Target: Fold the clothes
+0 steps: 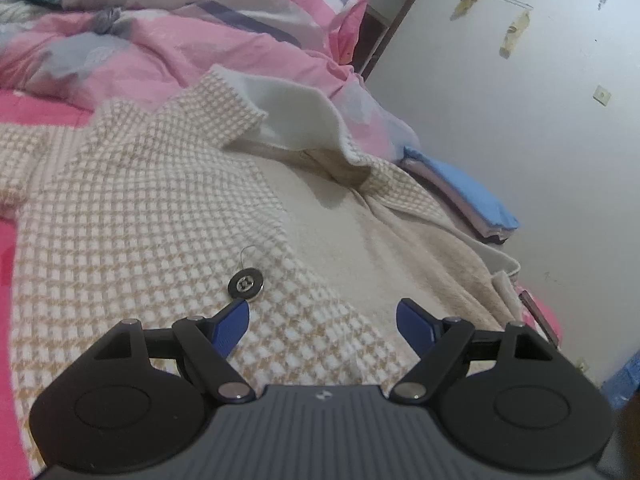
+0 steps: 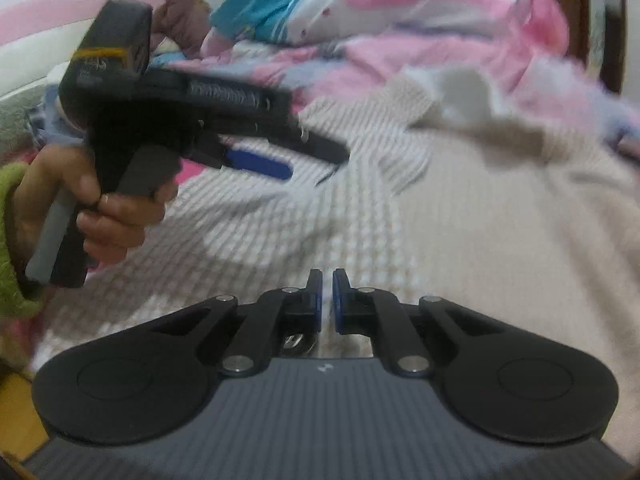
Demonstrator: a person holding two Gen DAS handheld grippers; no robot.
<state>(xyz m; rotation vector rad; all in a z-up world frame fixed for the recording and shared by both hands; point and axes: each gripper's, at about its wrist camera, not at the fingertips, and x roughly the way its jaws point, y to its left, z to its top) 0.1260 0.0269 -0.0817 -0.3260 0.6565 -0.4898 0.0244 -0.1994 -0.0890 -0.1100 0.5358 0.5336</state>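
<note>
The checked coat (image 1: 132,216) lies spread open on the bed, its black button (image 1: 245,282) just past the left gripper (image 1: 322,320), whose jaws are wide apart and empty. The right gripper (image 2: 327,300) has its jaws together on nothing. A pink quilt (image 1: 168,40) is bunched up far behind, and folded clothes (image 1: 468,196) sit on the right

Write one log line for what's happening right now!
stage: fold start | left gripper: open, over checked coat | right gripper: shut, empty

The left gripper (image 1: 322,322) points forward and slightly down, its blue fingers spread wide with nothing between them. The left hand (image 2: 100,208), in a green sleeve (image 2: 10,240), grips its handle. The right gripper (image 2: 327,300) has its fingers nearly together.
</note>
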